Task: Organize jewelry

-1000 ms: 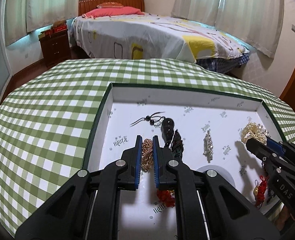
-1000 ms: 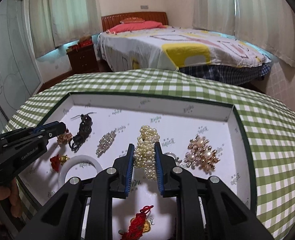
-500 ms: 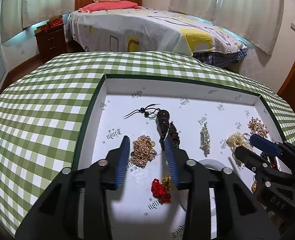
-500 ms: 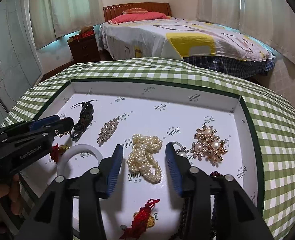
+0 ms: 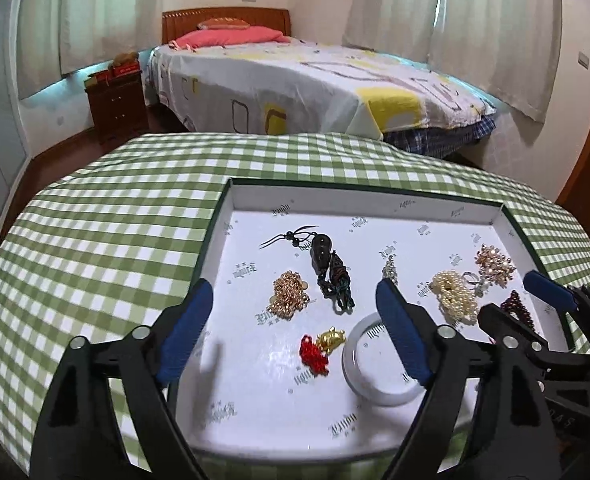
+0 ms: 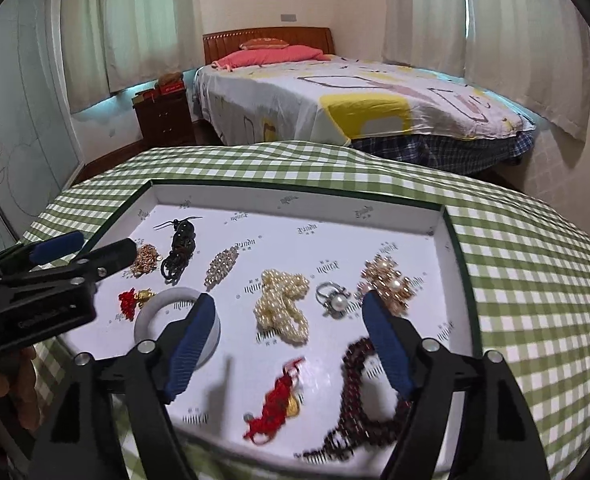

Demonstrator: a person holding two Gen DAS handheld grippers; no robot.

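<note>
Holding both tools spread wide and empty, you hover above the white tray (image 5: 375,204) with every piece lying loose on its floor. Your left gripper (image 5: 295,328) straddles the gold chain (image 5: 289,294), the dark cord pendant (image 5: 329,270) and the red-and-gold charm (image 5: 321,346), with the white bangle (image 5: 379,368) just beside its right finger. Your right gripper (image 6: 287,344) frames the pearl bracelet (image 6: 283,306) and pearl ring (image 6: 333,298), with the garnet beads (image 6: 359,392) near its right finger. Pick one piece per hand, I'd say, and centre on it before coming down: the chain and cord pendant lie close enough to snag together. Close low and slowly on bunched strands, or they may slip out.
</note>
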